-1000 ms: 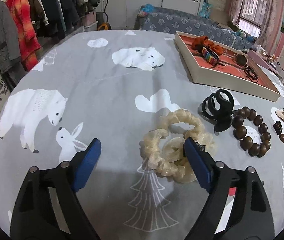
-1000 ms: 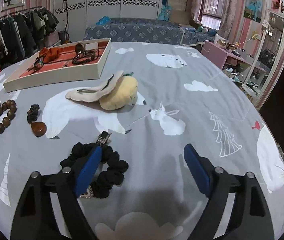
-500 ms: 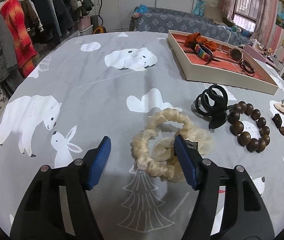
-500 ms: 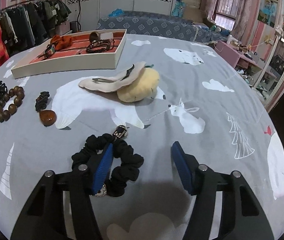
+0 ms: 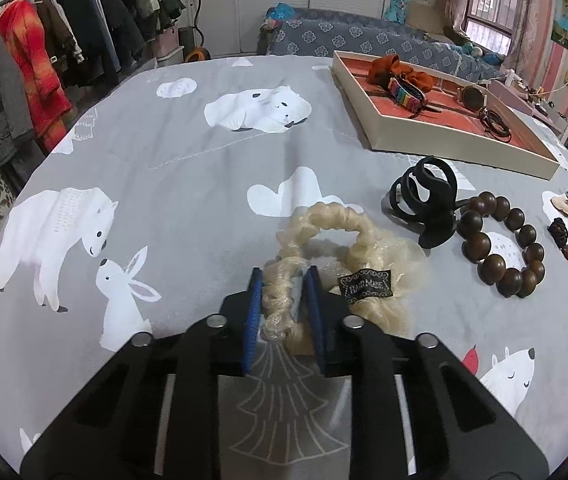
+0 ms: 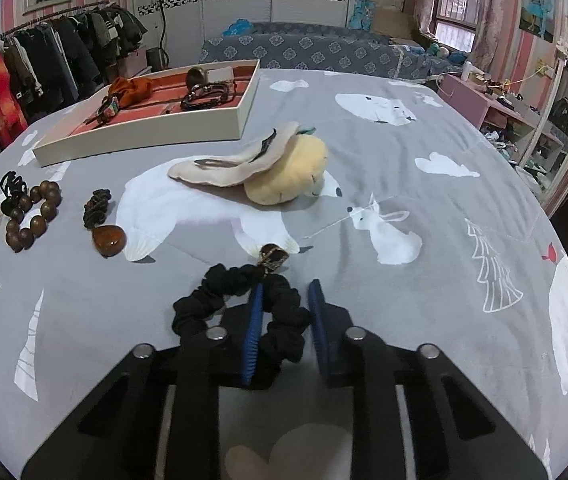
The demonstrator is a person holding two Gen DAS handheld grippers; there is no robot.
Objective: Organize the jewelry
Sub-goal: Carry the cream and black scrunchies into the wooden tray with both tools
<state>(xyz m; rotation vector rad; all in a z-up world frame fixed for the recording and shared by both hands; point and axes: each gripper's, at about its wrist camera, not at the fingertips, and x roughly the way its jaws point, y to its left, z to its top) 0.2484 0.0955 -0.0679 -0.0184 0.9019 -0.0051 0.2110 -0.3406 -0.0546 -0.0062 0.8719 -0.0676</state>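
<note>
Both grippers' jaws had swung in from wide apart a second earlier and were closing, while the hands barely shifted. Between the blue pads of the left gripper, the near loop of a cream, crinkled fabric scrunchie was pinched, with the rest of it lying on the grey bedspread printed with white bears and rabbits just ahead and to the gripper's right; a small dark label on the scrunchie sat beside the right pad. Further ahead and right lay a black plastic claw hair clip, touching a bracelet of large round brown wooden beads. Well beyond those stood a shallow cream tray with a red lining, holding an orange cloth scrunchie, a striped band and dark bracelets.

The right gripper had its pads narrowed around one side of a black ruched fabric scrunchie; the left pad pressed the fabric, but a gap showed at the right pad. A small gold-and-black charm on the scrunchie lay just ahead of the fingertips. Further ahead rested a pale yellow plush toy with long beige ears, and to the gripper's left an amber teardrop pendant on a dark braided cord.
</note>
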